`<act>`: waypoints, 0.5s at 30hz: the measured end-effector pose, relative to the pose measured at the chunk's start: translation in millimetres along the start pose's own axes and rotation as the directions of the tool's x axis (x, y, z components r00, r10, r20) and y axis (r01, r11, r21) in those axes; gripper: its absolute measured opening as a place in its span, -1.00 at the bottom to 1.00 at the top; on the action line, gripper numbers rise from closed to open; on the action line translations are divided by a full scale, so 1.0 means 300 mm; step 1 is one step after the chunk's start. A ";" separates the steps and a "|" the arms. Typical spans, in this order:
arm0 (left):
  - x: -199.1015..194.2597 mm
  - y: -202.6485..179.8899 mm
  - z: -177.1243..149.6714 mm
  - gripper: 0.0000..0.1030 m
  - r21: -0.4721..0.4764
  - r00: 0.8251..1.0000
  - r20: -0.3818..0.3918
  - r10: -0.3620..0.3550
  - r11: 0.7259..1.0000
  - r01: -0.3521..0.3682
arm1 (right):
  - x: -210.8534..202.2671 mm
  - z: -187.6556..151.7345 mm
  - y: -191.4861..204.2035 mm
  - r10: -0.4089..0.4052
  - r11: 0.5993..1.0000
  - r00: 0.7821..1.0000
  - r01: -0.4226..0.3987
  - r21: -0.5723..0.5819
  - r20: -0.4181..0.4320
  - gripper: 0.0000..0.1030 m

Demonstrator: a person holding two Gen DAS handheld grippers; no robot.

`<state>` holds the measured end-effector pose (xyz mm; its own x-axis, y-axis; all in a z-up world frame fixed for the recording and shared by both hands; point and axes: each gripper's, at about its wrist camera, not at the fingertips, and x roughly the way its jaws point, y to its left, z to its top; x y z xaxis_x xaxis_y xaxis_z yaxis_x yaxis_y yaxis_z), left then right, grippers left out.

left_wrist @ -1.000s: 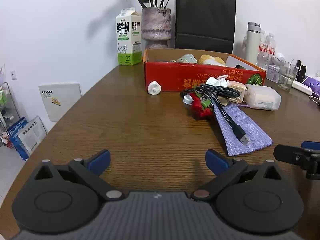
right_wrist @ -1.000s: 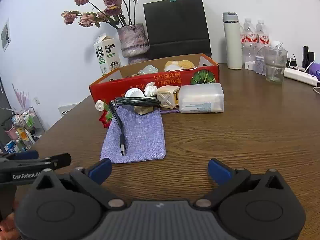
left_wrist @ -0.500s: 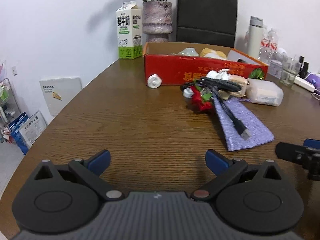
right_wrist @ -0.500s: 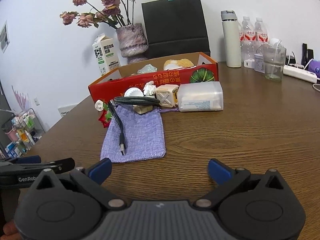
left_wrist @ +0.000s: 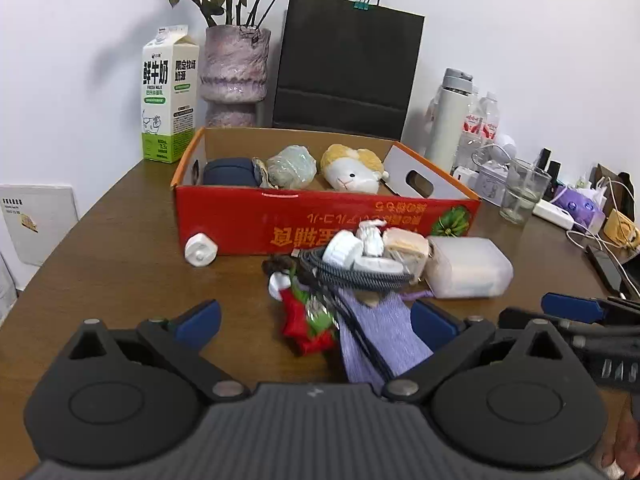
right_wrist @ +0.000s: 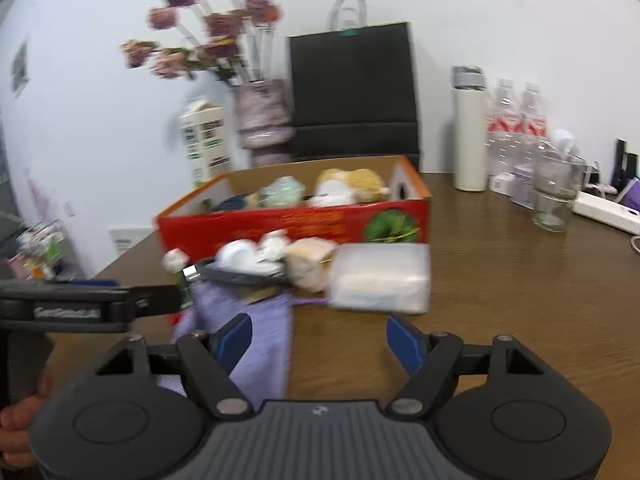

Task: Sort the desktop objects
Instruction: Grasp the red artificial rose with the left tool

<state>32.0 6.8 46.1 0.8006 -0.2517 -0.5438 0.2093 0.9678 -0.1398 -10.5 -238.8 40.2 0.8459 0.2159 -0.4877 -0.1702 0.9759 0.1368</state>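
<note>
A red cardboard box (left_wrist: 320, 220) (right_wrist: 296, 220) holds a plush toy (left_wrist: 352, 168), a wrapped bundle (left_wrist: 290, 166) and a dark pouch (left_wrist: 228, 170). In front of it lies a pile: a black braided cable (left_wrist: 352, 276), a red and green ornament (left_wrist: 306, 320), a purple cloth bag (left_wrist: 380, 336) (right_wrist: 260, 344), a clear plastic box (left_wrist: 466, 266) (right_wrist: 380, 276) and a white cap (left_wrist: 200, 249). My left gripper (left_wrist: 316, 322) is open, just short of the ornament and bag. My right gripper (right_wrist: 320, 338) is open over the bag's edge.
A milk carton (left_wrist: 170, 96), a vase of dried roses (left_wrist: 234, 68) and a black paper bag (left_wrist: 346, 68) stand behind the box. A white flask (left_wrist: 448, 120), water bottles, a glass (left_wrist: 522, 192) and a power strip (right_wrist: 604, 212) crowd the right side.
Both grippers have moved forward toward the pile and the box; the objects loom larger. The right wrist view is now motion-blurred. Both stay open.
</note>
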 end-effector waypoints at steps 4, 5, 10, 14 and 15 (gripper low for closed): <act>0.059 0.016 0.007 0.93 -0.024 1.000 -0.015 -0.011 1.000 0.011 | 0.101 0.064 -0.079 -0.054 0.995 0.998 0.056 0.085 -0.016 0.56; 0.063 0.023 0.003 0.92 -0.029 1.000 -0.018 -0.012 1.000 0.012 | 0.142 0.083 -0.087 -0.071 0.994 0.997 0.073 0.083 -0.034 0.56; 0.019 0.097 -0.038 0.90 -0.074 1.000 0.013 -0.013 0.997 0.014 | 0.290 0.126 -0.074 -0.101 0.994 0.991 0.105 0.040 -0.085 0.60; 0.023 0.137 -0.032 0.54 -0.081 1.000 -0.001 0.015 0.997 -0.015 | 0.329 0.123 -0.070 -0.119 0.992 0.989 0.121 0.028 -0.082 0.64; 0.028 0.149 -0.030 0.47 -0.093 1.000 -0.005 0.006 0.996 -0.006 | 0.331 0.120 -0.072 -0.112 0.993 0.990 0.116 0.034 -0.085 0.64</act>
<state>43.0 47.8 27.9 0.7992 -0.2459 -0.5485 0.1510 0.9654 -0.2127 95.4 -239.6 19.7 0.8133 0.1069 -0.5719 -0.0539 0.9926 0.1090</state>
